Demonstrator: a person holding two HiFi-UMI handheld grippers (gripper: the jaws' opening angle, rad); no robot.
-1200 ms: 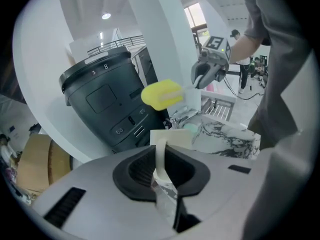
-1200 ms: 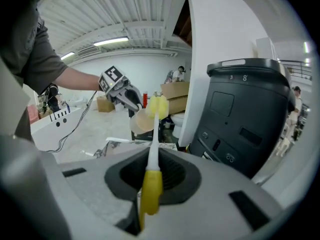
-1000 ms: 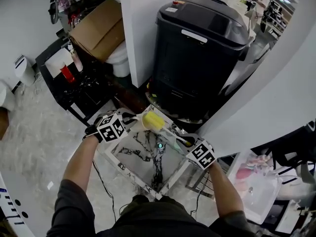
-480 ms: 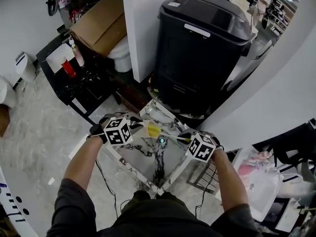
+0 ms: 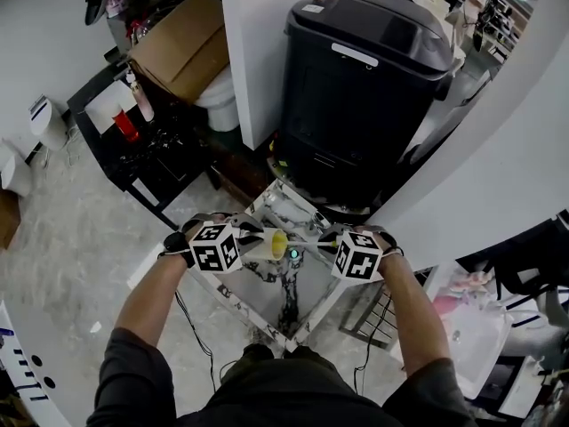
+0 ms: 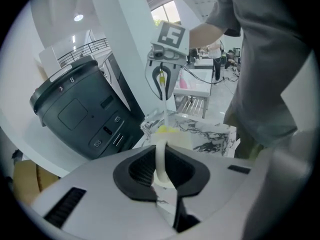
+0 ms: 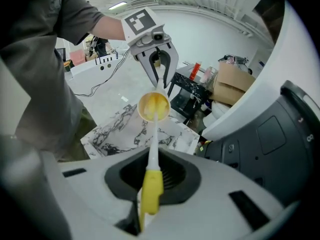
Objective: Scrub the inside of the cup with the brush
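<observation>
A small pale cup (image 5: 278,243) with a yellow inside hangs above the marble-patterned table (image 5: 258,283). My left gripper (image 5: 254,238) is shut on the cup's side, and a white strip of the cup (image 6: 161,159) shows between my left gripper's (image 6: 162,176) jaws. My right gripper (image 5: 325,244) is shut on the brush (image 7: 150,181) by its yellow grip. The brush's white shaft runs straight into the mouth of the cup (image 7: 153,105). The brush head is hidden inside. The two grippers face each other, close together.
A large black bin (image 5: 364,87) stands just beyond the table, next to a white pillar (image 5: 258,43). A cardboard box (image 5: 178,47) and a dark shelf with bottles (image 5: 133,140) are at the left. A clear plastic tub (image 5: 467,327) sits at the right.
The two grippers have come closer together and the cup has shifted nearer to me. The brush has gone further into the cup, and the right gripper's cube has rolled.
</observation>
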